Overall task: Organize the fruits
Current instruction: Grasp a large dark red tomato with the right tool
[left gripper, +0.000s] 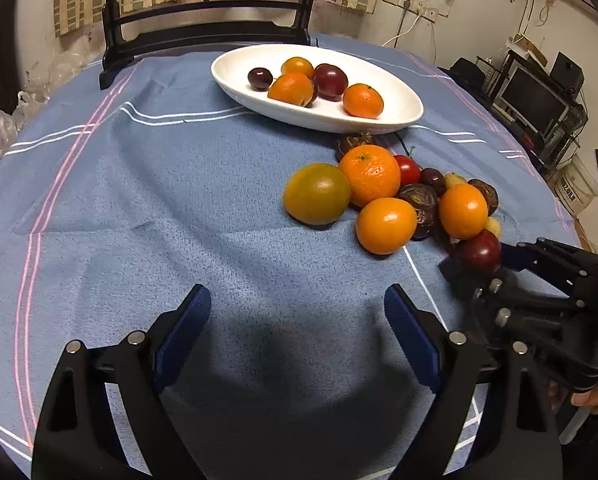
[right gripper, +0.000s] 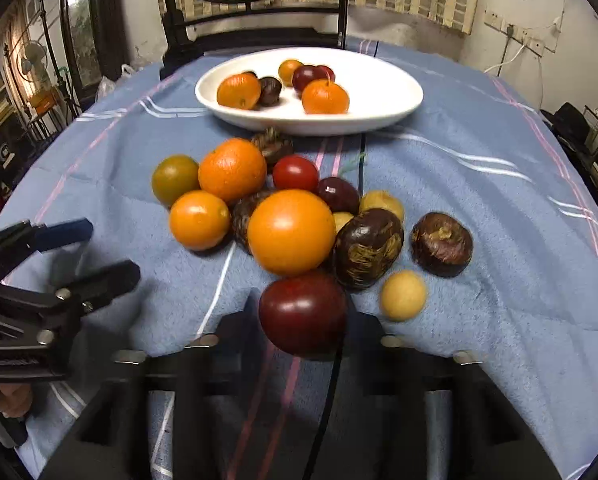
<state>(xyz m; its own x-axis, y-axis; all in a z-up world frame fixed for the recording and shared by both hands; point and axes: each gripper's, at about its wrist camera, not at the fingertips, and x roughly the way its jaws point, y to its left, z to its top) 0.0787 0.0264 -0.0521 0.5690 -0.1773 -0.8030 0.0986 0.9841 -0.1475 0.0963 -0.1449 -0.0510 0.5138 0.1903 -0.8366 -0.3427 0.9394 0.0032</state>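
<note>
The right gripper [right gripper: 303, 320] is clamped on a dark red plum [right gripper: 303, 314] at the near edge of a heap of fruit [right gripper: 291, 232] lying loose on the blue tablecloth [right gripper: 499, 208]. The plum touches a big orange just behind it, and a small yellow fruit [right gripper: 403, 295] sits just beside it. The left gripper [left gripper: 297, 320] hangs with its jaws apart and empty over bare cloth, near the heap's left side.

Risk, as a judgement: lifting the plum may nudge the orange or the yellow fruit, and round fruit rolls easily; a shallow grip on smooth skin could also slip.

Beyond the heap stands a white oval dish [right gripper: 379, 116], already holding several oranges and plums, with free space at its right end. Open cloth lies left and right; a dark chair [right gripper: 259, 36] stands behind the dish.
</note>
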